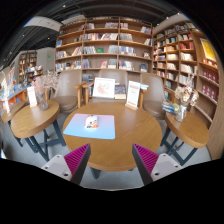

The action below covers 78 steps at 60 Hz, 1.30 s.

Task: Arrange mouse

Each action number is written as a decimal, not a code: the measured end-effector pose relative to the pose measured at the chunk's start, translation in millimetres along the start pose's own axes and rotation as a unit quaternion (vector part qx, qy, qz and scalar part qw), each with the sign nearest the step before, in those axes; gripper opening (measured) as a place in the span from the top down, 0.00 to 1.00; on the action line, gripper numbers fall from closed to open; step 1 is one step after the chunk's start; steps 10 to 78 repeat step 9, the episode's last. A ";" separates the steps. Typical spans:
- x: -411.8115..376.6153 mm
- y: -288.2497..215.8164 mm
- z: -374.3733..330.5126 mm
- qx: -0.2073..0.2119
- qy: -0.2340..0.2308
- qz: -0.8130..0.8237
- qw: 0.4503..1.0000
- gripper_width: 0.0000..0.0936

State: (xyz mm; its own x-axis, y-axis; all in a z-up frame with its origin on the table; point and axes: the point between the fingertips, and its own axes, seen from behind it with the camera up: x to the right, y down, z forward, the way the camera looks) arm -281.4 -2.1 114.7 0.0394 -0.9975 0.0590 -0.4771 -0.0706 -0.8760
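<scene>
A small white mouse with a red mark point(92, 123) lies on a light blue mat point(88, 126) on a round wooden table point(125, 135). My gripper point(111, 160) is open and empty, its two magenta-padded fingers point(75, 159) spread wide. It is held back from the table's near edge, with the mouse well beyond the fingers and a little to the left.
A white sign point(133, 95) and a picture board point(104, 88) stand at the table's far side. Another round table with a vase point(30, 115) is to the left, one with flowers point(188, 125) to the right. Bookshelves point(105, 45) line the back wall.
</scene>
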 end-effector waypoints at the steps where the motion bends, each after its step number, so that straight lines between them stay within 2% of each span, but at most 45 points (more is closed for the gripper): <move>1: 2.4 1.5 -1.3 -0.001 0.003 0.000 1.000 0.08; 9: 22.0 -5.2 -4.6 0.017 0.026 0.014 0.999 0.08; 78: 22.0 -5.2 -4.6 0.017 0.026 0.014 0.999 0.08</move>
